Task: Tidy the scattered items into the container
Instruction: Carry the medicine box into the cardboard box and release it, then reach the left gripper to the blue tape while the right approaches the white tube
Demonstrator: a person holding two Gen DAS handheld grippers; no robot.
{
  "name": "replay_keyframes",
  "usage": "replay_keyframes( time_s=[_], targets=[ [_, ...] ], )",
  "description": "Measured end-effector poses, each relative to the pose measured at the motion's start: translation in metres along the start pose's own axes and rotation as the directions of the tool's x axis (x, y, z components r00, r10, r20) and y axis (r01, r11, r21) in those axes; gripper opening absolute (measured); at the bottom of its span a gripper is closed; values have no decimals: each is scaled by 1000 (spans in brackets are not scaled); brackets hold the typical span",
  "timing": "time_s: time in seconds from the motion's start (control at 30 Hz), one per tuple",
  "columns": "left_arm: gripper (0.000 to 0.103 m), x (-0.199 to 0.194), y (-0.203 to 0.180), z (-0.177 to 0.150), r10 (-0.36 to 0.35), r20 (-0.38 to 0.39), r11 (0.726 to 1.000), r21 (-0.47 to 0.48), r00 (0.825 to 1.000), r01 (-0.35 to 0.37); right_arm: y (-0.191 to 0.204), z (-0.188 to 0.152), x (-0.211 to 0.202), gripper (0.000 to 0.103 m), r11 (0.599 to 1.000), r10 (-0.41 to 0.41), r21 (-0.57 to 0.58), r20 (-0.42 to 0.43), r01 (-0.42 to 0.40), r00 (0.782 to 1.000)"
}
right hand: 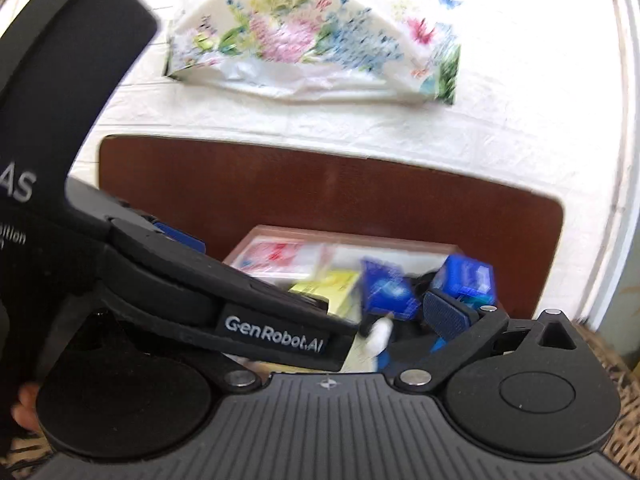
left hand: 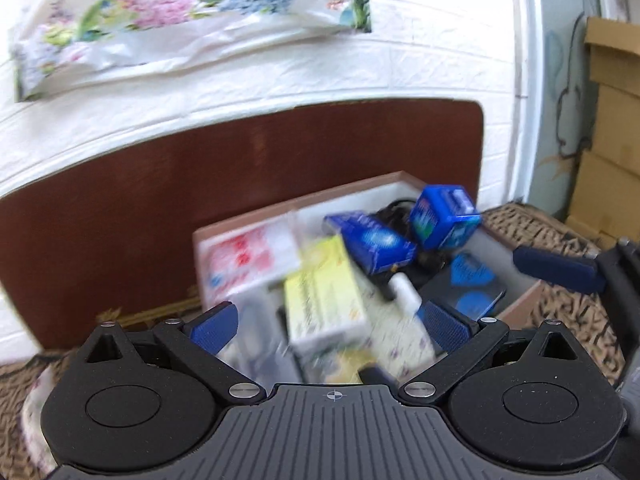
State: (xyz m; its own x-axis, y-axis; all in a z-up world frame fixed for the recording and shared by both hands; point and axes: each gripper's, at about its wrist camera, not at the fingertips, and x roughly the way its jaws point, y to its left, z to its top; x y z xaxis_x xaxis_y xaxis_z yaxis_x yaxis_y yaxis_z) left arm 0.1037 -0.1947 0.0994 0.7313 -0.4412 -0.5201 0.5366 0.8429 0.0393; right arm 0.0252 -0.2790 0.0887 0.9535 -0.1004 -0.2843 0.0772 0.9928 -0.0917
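Note:
A brown-rimmed box [left hand: 240,222] is full of items: a red-and-white pack [left hand: 248,258], a yellow carton [left hand: 324,296], two blue boxes [left hand: 370,242] [left hand: 444,216], a white tube [left hand: 404,290]. My left gripper [left hand: 330,320] is open and empty just above the box's near side. In the right wrist view the box [right hand: 352,240] sits ahead. My right gripper [right hand: 320,318] looks open and empty; its left finger is hidden behind the left gripper's body [right hand: 276,328]. Its finger [left hand: 556,268] shows at the box's right rim.
A dark brown headboard [left hand: 280,152] stands behind the box against a white brick wall. A floral cloth [left hand: 192,12] hangs above. The box rests on a patterned brown bedspread [left hand: 552,232]. Cardboard boxes [left hand: 612,120] are stacked at right.

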Motion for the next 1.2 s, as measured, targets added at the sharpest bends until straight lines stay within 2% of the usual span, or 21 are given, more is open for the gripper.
replay_keyframes(
  time_s=[0.1,0.2,0.47,0.63,0.83,0.93,1.1,1.2],
  targets=[
    [103,-11,9,-14,-10,-38,998,-61,999,8,15,-4,-17,103,1000,22,-11,-2,-22,1000],
    [103,-22,14,-29,15,-59,996,-91,998,-20,29,-10,-26,103,998,43,-33,-15,-44,999],
    [103,-50,22,-59,114,-96,987,-101,989,-124,54,-23,-44,103,993,111,-23,-55,-112,992],
    [103,-63,26,-71,132,-104,984,-109,986,-143,67,-27,-54,103,992,125,-27,-66,-127,990],
    [103,-70,31,-94,129,-126,978,-148,984,-147,81,-38,-61,103,987,145,-53,-97,-150,985],
    [103,-66,42,-116,99,-172,970,-202,980,-134,89,-51,-54,103,981,177,-59,-149,-187,973],
    [103,-53,68,-148,21,-264,941,-320,964,-108,103,-72,-37,103,969,208,-81,-229,-232,951],
    [103,-52,85,-155,27,-274,925,-358,961,-128,107,-77,-30,103,964,208,-114,-246,-242,947]
  ],
)
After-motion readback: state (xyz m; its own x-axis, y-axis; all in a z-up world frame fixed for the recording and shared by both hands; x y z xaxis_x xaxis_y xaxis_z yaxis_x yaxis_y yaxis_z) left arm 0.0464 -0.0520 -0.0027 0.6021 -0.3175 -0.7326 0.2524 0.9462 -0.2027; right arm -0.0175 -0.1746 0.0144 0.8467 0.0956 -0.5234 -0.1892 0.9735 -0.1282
